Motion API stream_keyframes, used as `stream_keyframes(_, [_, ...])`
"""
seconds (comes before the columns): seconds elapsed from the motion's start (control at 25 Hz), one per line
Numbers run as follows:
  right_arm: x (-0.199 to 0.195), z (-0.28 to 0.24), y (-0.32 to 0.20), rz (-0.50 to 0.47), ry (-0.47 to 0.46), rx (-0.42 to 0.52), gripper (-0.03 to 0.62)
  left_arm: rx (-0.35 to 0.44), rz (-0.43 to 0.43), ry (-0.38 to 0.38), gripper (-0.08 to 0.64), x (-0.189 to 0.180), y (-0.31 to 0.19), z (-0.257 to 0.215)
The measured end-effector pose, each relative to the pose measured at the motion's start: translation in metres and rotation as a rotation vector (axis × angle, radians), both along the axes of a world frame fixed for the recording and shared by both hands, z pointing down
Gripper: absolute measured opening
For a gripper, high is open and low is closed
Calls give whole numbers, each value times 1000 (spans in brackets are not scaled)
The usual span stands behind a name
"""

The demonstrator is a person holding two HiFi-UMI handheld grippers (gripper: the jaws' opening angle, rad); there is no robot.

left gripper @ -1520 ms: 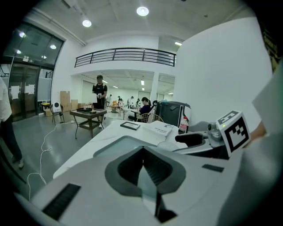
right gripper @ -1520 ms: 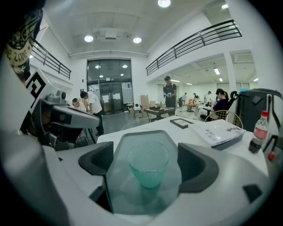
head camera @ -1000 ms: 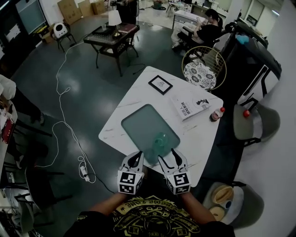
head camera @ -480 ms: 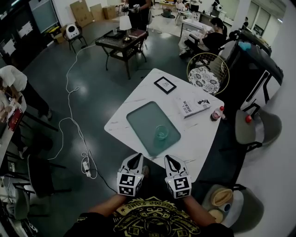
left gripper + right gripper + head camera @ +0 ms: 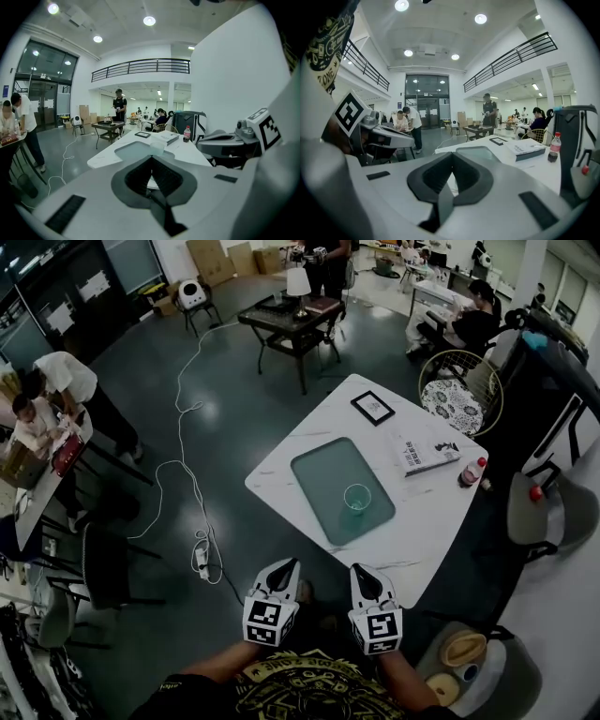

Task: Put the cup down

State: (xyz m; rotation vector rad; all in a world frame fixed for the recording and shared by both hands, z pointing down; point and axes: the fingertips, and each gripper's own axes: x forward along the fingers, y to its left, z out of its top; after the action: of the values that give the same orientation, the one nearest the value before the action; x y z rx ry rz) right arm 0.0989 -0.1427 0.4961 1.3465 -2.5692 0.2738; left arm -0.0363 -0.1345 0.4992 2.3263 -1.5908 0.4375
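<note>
A clear cup (image 5: pixel 357 499) stands upright on the green tray (image 5: pixel 328 470), on the white marble table (image 5: pixel 291 460). Both grippers hang short of the table's near edge, close to my body and apart from the cup. My left gripper (image 5: pixel 292 564) is shut with nothing in it. My right gripper (image 5: pixel 357 570) is also shut and empty. In the left gripper view the closed jaws (image 5: pixel 151 157) point at the tray (image 5: pixel 131 149) and the cup (image 5: pixel 158 146). In the right gripper view the closed jaws (image 5: pixel 452 166) point toward the tray (image 5: pixel 480 152).
On the table's far side lie a framed picture (image 5: pixel 372 407), a book (image 5: pixel 424 455) and a red-capped bottle (image 5: pixel 470 472). A round wire chair (image 5: pixel 459 390) and a grey chair (image 5: pixel 548 507) stand beside it. A white cable (image 5: pixel 187 474) runs across the floor. People sit at the left (image 5: pixel 47 418).
Both grippers have drawn back from the table toward my body. The cup, earlier just ahead of them, now stands alone on the tray. The right jaws have shut.
</note>
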Motion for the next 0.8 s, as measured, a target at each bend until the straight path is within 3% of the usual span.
stream_keyframes(0.28, [-6, -27, 4, 2, -44, 31, 8, 21, -48, 25, 11, -13, 15, -23])
stream_keyframes(0.8, [-83, -44, 37, -97, -3, 66, 8, 117, -103, 10, 11, -79, 64, -49])
